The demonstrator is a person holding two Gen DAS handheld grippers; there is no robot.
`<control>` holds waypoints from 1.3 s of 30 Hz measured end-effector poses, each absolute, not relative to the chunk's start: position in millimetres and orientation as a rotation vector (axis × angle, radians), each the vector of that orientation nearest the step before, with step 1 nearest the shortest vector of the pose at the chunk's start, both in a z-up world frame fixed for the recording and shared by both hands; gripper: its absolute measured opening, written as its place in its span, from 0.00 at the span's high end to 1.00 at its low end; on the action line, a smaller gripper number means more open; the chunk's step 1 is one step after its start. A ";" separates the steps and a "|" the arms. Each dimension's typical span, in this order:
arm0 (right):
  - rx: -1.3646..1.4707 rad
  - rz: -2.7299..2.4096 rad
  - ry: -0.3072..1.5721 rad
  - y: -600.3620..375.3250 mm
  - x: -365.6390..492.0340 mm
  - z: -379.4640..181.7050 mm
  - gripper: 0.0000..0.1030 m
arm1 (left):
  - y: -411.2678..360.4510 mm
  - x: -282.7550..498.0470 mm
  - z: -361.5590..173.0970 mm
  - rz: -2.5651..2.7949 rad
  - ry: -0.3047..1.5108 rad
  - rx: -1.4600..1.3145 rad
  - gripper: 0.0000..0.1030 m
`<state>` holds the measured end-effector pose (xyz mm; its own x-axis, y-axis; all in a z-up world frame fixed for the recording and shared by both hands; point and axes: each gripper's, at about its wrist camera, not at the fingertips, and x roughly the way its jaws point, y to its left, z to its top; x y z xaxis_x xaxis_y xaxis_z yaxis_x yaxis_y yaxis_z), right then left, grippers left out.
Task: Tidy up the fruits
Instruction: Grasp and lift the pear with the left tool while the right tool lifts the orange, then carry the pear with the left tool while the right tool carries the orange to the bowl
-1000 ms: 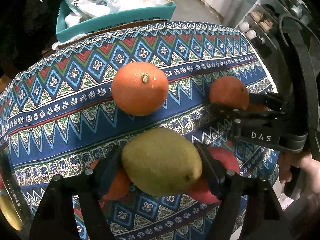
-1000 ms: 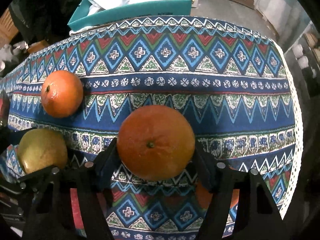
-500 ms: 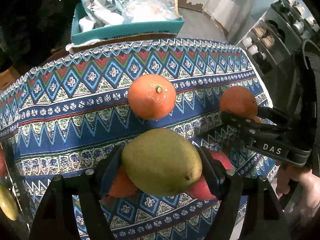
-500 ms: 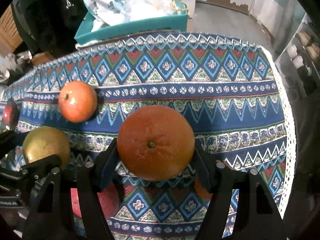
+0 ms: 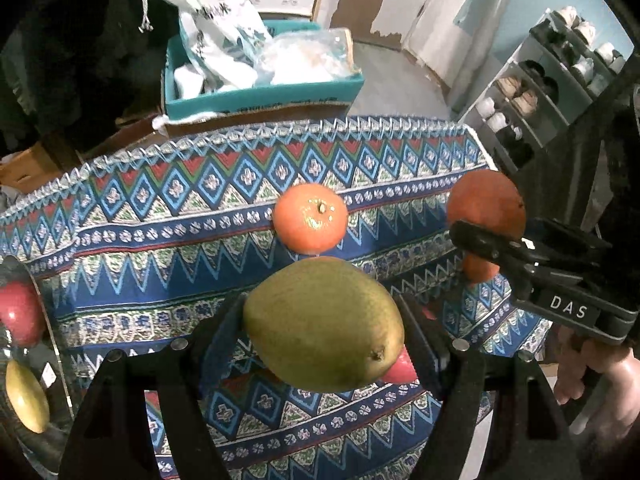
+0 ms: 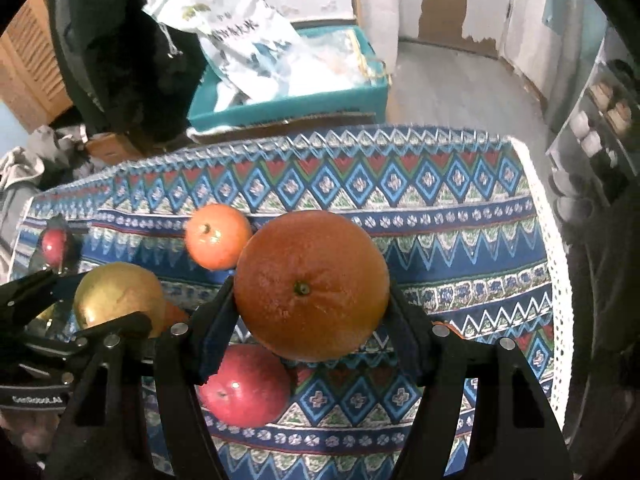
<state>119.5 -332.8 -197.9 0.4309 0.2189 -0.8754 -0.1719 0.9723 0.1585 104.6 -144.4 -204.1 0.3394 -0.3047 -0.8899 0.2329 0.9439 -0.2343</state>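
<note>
My left gripper [image 5: 322,330] is shut on a green-yellow pear [image 5: 324,326] and holds it above the patterned tablecloth [image 5: 180,216]. My right gripper [image 6: 310,312] is shut on a large orange [image 6: 311,286], also lifted; it shows at the right of the left wrist view [image 5: 486,204]. A smaller orange [image 5: 310,216] lies on the cloth beyond both; it shows in the right wrist view [image 6: 218,236]. A red apple [image 6: 244,386] lies on the cloth under the right gripper. The pear shows at left in the right wrist view [image 6: 118,300].
A glass bowl [image 5: 56,364] at the left edge holds a red apple [image 5: 20,312] and a yellow fruit [image 5: 26,396]. Another orange [image 5: 480,270] lies partly hidden under the right gripper. A teal box [image 5: 260,96] with bags stands beyond the table. Shelves [image 5: 552,76] stand at right.
Both grippers have risen and pulled back from the cloth with their fruit. The table looks smaller and farther, and the bowl at left has come into view.
</note>
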 end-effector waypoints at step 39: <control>-0.014 0.476 0.863 -228.6 74.3 -78.6 0.33 | -28.9 38.9 -90.3 -0.244 0.921 -0.178 0.24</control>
<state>74.3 -228.6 -78.6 0.5521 0.3974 -0.7330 -0.4083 0.8953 0.1778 38.9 -28.9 -90.3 0.5804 -0.2832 -0.7635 0.1313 0.9578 -0.2555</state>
